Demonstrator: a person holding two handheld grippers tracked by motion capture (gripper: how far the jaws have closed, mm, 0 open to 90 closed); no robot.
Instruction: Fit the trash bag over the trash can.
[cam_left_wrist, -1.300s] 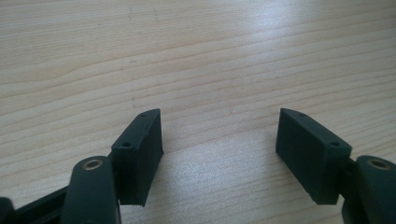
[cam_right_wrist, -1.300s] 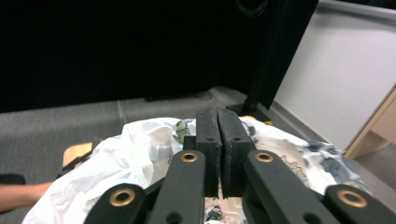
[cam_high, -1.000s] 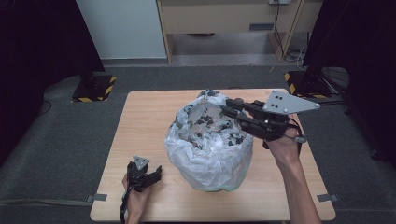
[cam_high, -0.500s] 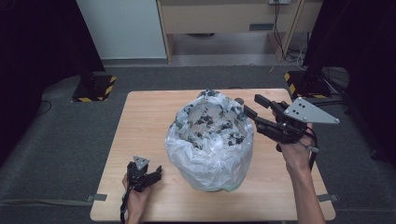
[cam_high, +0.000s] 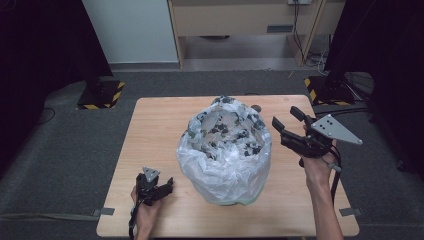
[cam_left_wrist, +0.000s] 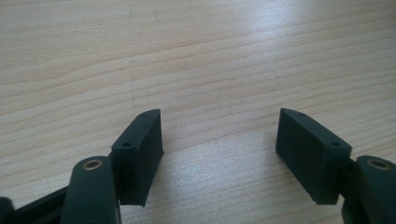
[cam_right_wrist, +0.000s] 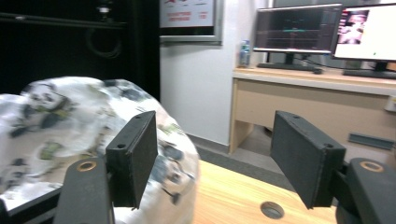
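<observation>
Nearest, the left gripper (cam_high: 161, 187) rests low on the table (cam_high: 155, 130), jaws spread over bare wood. The white patterned bag (cam_high: 223, 150) stands mid-table, its contents unclear. Right of it, apart, the right gripper (cam_high: 286, 124) is spread, empty.

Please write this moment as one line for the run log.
left claw: open, low over wooden table | right claw: open, beside white patterned plastic bag | holding: nothing

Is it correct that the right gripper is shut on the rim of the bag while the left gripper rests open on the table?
Not quite. The right gripper is open and clear of the bag, as the high view shows. The left gripper does rest open on the table.
</observation>
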